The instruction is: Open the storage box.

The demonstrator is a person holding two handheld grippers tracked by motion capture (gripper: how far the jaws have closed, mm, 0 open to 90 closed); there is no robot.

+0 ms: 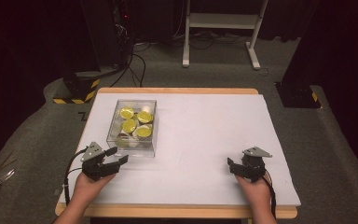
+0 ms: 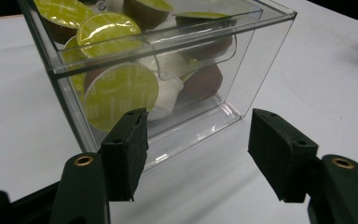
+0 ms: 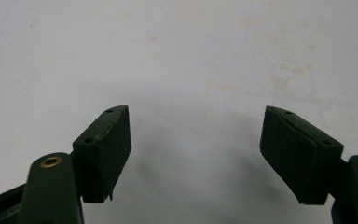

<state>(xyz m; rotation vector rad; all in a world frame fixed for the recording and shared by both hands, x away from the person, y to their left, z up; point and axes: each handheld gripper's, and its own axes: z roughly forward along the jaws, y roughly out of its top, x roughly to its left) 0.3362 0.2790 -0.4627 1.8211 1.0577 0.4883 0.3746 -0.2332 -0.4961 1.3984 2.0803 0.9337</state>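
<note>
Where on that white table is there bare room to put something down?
The white table top lies bare from the clear box of capsules across to its right edge, and between the left hand-held gripper and the right hand-held gripper. It is crowded at the box's near end, close to the left one.

a white frame (image 1: 221, 21) and cables (image 1: 137, 63) lie beyond the table (image 1: 205, 121).

The clear box (image 2: 168, 70) ran off the left gripper view's top edge; printing on its green-lidded capsules (image 2: 121, 93) was too blurred to read.
</note>
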